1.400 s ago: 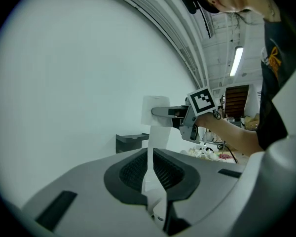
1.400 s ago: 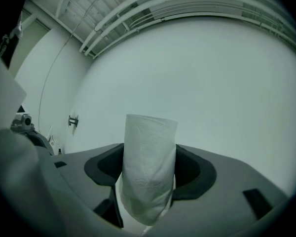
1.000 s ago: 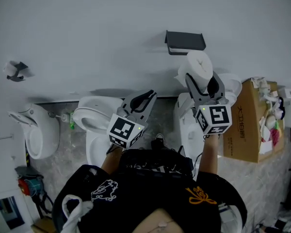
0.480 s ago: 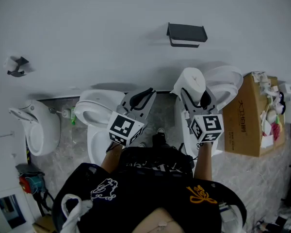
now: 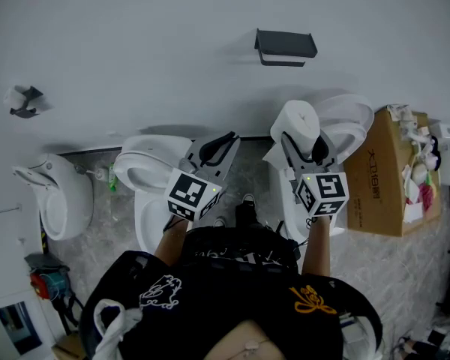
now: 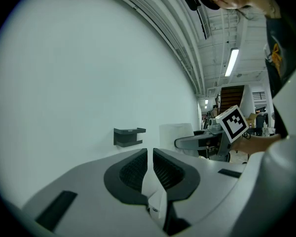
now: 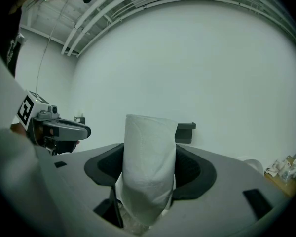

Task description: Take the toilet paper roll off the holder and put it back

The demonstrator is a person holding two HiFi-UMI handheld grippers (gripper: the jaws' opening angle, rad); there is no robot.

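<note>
The white toilet paper roll (image 5: pixel 298 121) stands upright between the jaws of my right gripper (image 5: pixel 306 141), which is shut on it well below the dark wall holder (image 5: pixel 285 46). In the right gripper view the roll (image 7: pixel 149 162) fills the gap between the black pads, and the holder (image 7: pixel 185 131) shows behind it with nothing on it. My left gripper (image 5: pixel 226 139) is shut and holds nothing, left of the roll at about the same height. From the left gripper view I see the holder (image 6: pixel 128 136), the roll (image 6: pixel 176 131) and the right gripper (image 6: pixel 207 142) off to the right.
A plain white wall (image 5: pixel 150 43) carries the holder and a small dark fixture (image 5: pixel 22 100) far left. Below are white toilets (image 5: pixel 146 172) (image 5: pixel 345 126) and another white fixture (image 5: pixel 52 197). A cardboard box (image 5: pixel 386 193) with clutter stands at the right.
My right gripper has brought the roll down and away from the holder, which now hangs bare. The left gripper has stayed almost still.
</note>
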